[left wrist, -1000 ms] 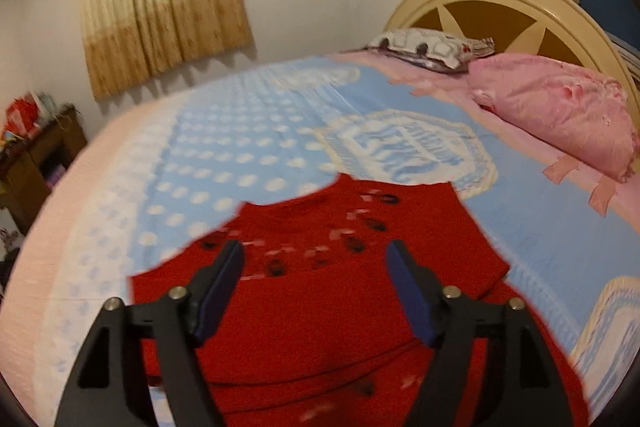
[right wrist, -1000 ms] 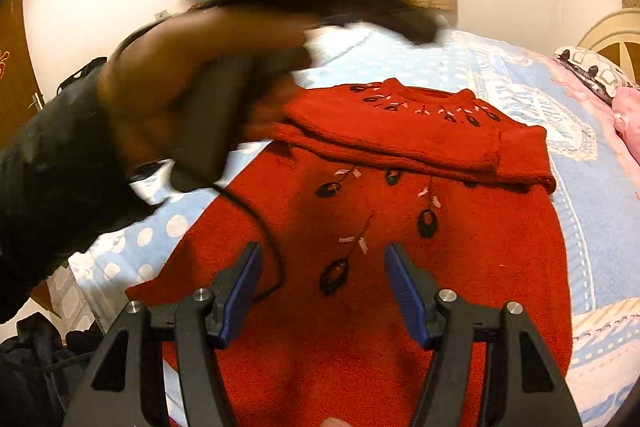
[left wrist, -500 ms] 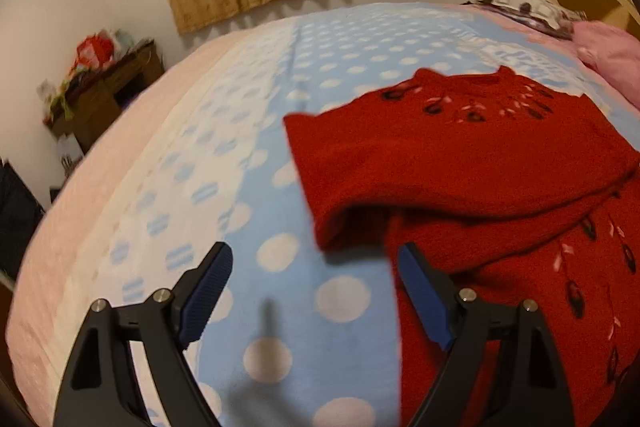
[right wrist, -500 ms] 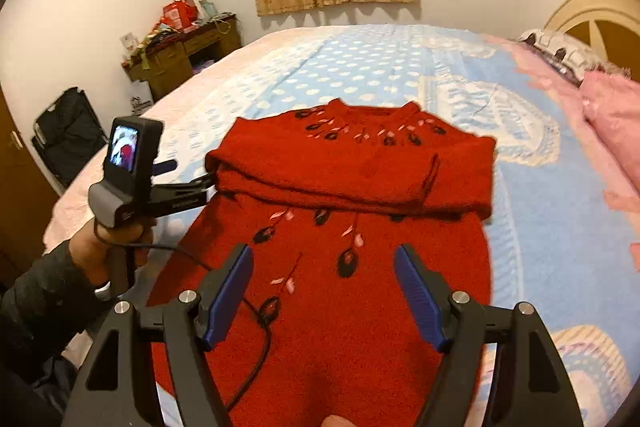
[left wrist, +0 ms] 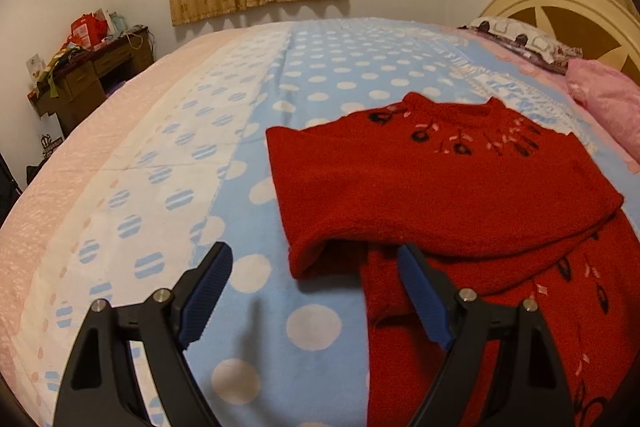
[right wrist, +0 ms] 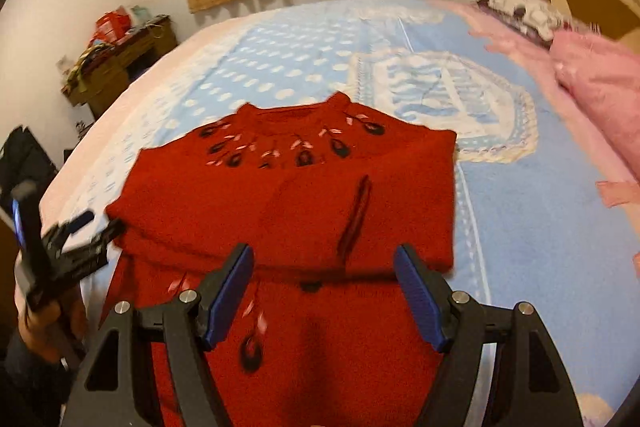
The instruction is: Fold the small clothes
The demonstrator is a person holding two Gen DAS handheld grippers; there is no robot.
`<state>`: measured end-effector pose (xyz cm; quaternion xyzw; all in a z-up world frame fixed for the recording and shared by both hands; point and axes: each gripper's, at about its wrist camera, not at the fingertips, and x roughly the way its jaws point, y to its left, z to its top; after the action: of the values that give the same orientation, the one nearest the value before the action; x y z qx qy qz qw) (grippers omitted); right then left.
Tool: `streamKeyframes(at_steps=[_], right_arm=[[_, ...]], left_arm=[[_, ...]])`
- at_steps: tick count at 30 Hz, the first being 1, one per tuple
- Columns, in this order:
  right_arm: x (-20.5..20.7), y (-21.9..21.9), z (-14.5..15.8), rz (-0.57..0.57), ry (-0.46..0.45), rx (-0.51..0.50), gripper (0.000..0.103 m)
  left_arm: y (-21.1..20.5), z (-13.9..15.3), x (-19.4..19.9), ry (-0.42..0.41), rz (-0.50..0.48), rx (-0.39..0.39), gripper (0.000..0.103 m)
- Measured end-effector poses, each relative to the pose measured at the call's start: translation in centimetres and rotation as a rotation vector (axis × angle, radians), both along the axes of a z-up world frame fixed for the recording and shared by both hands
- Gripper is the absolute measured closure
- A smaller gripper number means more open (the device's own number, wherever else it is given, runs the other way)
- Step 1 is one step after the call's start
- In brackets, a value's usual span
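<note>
- Left claw [left wrist: 312,291], gaping and empty, has swung down beside the folded sleeve edge.
- Right claw [right wrist: 324,291], equally wide and empty, has closed in over the red sweater [right wrist: 296,203] on the bed [right wrist: 520,227].
- Sleeves look done; folding the body probably follows.

The left gripper [left wrist: 312,291] is hovering with its blue-padded fingers [left wrist: 208,287] spread wide, gripping nothing. The right gripper [right wrist: 326,291] is hanging likewise, fingers [right wrist: 418,301] wide apart. The person's left hand [right wrist: 48,331] is gripping the left gripper's handle.
</note>
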<state>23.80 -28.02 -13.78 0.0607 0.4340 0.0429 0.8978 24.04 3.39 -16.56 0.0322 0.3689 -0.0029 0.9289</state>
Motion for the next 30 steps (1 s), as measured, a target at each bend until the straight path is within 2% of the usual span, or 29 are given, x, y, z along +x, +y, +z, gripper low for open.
streamKeyframes(at_steps=[3,6,7,8,9,11,17,21,26,30], right_arm=[[2.7,-0.6,-1.4,-0.029,0.036,0.013,0.040],[4.9,-0.6,-3.2,-0.037,0.098,0.010,0.046],[5.3,-0.6,-3.8,-0.031,0.120,0.016,0.053],[5.6,-0.5,-4.4,-0.026,0.141,0.015,0.076],[5.7,-0.3,-4.8,-0.018,0.157,0.007,0.086],[5.4,0.1,-4.8,0.005,0.146,-0.007,0.094],[3.4,0.6,-2.0,0.020,0.034,-0.057,0.096],[2.6,-0.7,0.1,-0.019,-0.035,-0.075,0.096],[2.5,-3.5,0.7,-0.086,-0.042,-0.076,0.096],[2.9,-5.2,-0.4,-0.129,-0.003,-0.069,0.096]], left_arm=[[0.0,-1.2,0.8,0.018,0.018,0.029,0.015],[0.9,-1.9,1.0,0.026,0.050,-0.006,0.004],[1.1,-2.0,1.1,0.032,0.053,-0.018,0.002],[1.4,-2.2,1.2,0.042,0.050,-0.043,0.002],[1.6,-2.3,1.2,0.046,0.050,-0.058,0.002],[1.9,-2.4,1.1,0.050,0.053,-0.085,0.001],[2.0,-2.5,0.8,0.044,0.064,-0.100,0.000],[3.2,-2.8,1.3,0.074,0.075,-0.178,0.000],[3.0,-2.8,1.1,0.069,0.080,-0.168,0.000],[3.0,-2.8,1.2,0.068,0.079,-0.162,0.000]])
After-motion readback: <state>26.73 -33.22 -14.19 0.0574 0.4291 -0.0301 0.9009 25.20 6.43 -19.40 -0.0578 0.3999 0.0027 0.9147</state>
